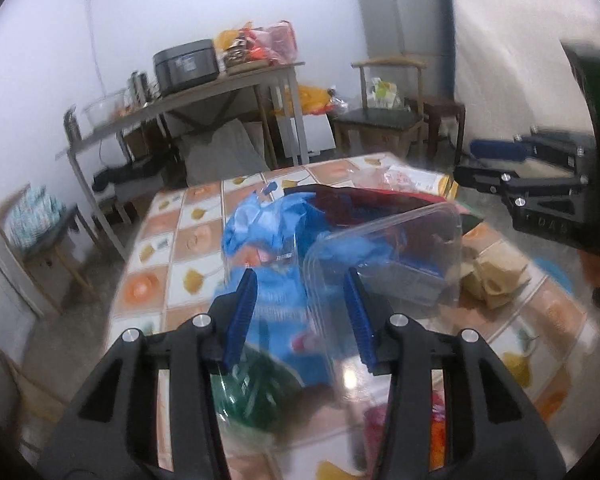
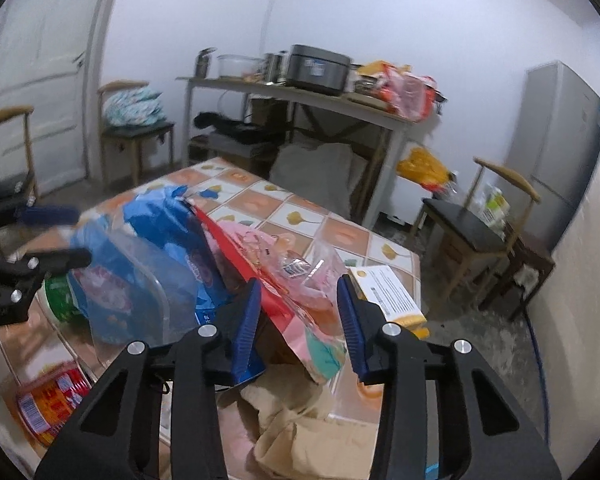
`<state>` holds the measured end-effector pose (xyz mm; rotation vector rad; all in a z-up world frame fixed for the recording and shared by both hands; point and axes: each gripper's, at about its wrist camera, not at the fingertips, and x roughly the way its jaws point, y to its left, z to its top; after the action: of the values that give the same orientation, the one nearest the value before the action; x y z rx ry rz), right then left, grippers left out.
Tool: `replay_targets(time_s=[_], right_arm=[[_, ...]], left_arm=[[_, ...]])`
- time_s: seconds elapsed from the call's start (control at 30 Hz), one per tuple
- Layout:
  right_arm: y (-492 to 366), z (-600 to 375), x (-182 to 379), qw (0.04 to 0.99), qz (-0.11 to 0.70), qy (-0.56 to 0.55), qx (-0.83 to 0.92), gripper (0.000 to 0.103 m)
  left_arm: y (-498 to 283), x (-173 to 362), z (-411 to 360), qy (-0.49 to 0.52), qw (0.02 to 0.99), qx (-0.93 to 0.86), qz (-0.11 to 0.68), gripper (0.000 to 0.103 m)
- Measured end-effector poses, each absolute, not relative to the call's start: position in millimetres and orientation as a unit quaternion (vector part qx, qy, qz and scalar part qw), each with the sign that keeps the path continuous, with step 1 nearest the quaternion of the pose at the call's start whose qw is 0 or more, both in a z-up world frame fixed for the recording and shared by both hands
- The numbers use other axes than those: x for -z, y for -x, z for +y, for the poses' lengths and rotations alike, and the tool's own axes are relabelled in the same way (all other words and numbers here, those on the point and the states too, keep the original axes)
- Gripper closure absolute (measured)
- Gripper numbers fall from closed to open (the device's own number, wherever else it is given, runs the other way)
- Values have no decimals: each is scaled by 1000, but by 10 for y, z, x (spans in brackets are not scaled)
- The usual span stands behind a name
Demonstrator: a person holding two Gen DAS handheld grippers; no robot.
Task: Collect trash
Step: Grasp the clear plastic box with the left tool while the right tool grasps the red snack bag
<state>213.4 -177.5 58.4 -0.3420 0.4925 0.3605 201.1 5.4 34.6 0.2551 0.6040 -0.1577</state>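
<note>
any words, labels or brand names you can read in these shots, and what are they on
None can be read for sure.
Blue snack bag: white lettering, too blurred.
Red tin can: label print, blurred.
White leaflet: lines of small print, too small.
Black rice cooker: front label, too small.
Right claw body: embossed letters, unclear.
Transparent wrapper: small sticker, illegible.

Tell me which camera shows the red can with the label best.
The right wrist view: the red can lies in full on the table's near-left edge. The left wrist view shows only a blurred red patch behind its own gripper, possibly that can.
</note>
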Motion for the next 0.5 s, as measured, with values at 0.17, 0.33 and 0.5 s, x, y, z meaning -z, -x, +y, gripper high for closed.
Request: replay_targets(time_s=[0.17,0.33,0.5], right_arm=[[-2325,-1642,-470,918,265,217,-203,71],[-2449,-1584,-333,905,283,245,-204,86],[-2492,-1592,-258,903,289,248,-200,96]], left_arm=[[-2184,-237,-27,-167,932,77,311,79],[-2246,-208,-46,-168,929,82,319,92],[-2216,-249,-9,-151,934,84,314,97]])
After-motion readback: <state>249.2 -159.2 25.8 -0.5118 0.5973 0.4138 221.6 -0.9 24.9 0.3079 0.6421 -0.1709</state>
